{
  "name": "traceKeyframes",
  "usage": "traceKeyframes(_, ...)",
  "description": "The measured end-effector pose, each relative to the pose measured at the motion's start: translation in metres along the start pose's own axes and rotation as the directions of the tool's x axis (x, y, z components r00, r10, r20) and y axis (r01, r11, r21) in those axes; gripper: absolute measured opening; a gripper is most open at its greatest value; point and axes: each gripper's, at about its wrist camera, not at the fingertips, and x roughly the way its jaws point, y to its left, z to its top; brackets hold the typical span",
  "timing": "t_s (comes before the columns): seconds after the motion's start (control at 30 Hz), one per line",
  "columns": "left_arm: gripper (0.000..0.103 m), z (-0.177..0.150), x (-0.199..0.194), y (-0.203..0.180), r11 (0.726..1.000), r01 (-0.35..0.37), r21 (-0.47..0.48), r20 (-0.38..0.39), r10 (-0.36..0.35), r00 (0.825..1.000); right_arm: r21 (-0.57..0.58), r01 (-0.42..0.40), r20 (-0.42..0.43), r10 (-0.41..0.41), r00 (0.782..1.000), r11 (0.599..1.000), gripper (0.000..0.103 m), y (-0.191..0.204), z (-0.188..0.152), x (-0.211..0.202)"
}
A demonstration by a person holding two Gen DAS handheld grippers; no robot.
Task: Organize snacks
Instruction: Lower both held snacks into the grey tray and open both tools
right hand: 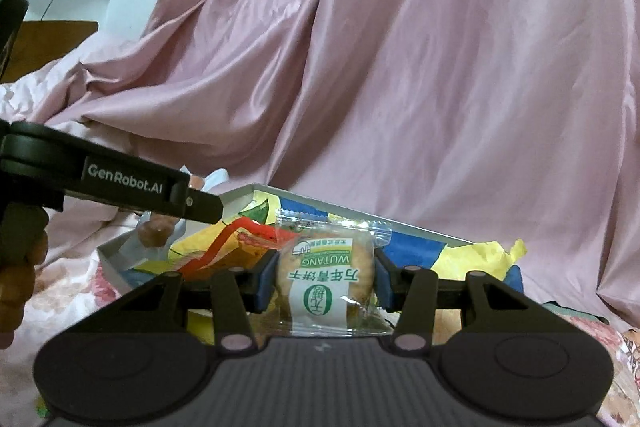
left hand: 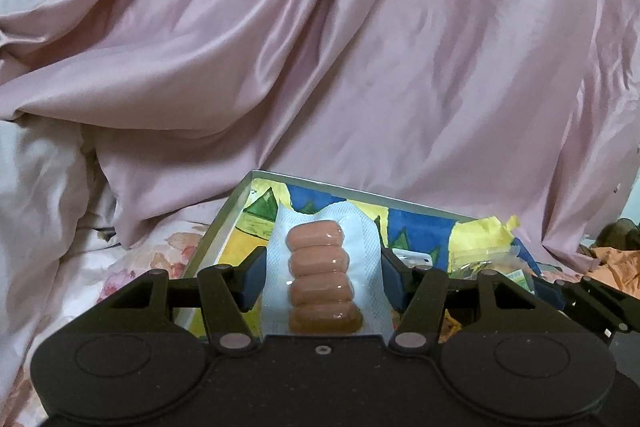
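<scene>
Gripping a sealed pack of small sausages [left hand: 320, 267], my left gripper [left hand: 322, 269] has its jaws clamped on the white wrapper's edges, the pack standing lengthwise between them. My right gripper [right hand: 325, 277] has its jaws pressed on both sides of a clear-wrapped biscuit packet [right hand: 332, 275] printed WUTANG. Just beyond both sets of jaws lies an open box [left hand: 360, 195] with a blue, yellow and green lining, resting on the floral bed sheet [left hand: 132, 259]. Pink satin bedding [left hand: 360, 47] rises behind it.
</scene>
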Motion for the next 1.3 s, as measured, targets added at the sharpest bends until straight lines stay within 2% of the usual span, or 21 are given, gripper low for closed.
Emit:
traceKeyframes(0.43, 0.061, -0.005, 0.022, 0.008, 0.999, -0.017, -0.029, -0.019, 0.017, 1.0, 0.011, -0.004, -0.046, 0.005, 0.999, 1.0, 0.053, 0.0, -0.004, 0.028)
traceKeyframes(0.97, 0.063, -0.01, 0.034, 0.005, 1.0, -0.025, -0.01, -0.037, 0.025, 0.999, 0.026, -0.005, -0.063, 0.007, 0.998, 1.0, 0.053, -0.003, -0.011, 0.036)
traceKeyframes(1.03, 0.066, -0.011, 0.035, 0.004, 1.0, -0.028, -0.011, -0.04, 0.027, 0.999, 0.016, -0.004, -0.073, 0.005, 0.997, 1.0, 0.055, -0.002, -0.011, 0.039)
traceKeyframes(1.1, 0.075, -0.012, 0.033, 0.004, 0.999, -0.028, -0.018, -0.034, 0.027, 0.999, 0.011, 0.006, -0.069, -0.005, 0.998, 1.0, 0.058, -0.001, -0.011, 0.039)
traceKeyframes(1.3, 0.085, -0.01, 0.021, 0.004, 0.999, -0.026, -0.024, -0.01, 0.026, 1.0, 0.013, 0.013, -0.045, -0.013, 0.999, 1.0, 0.07, -0.002, -0.008, 0.03)
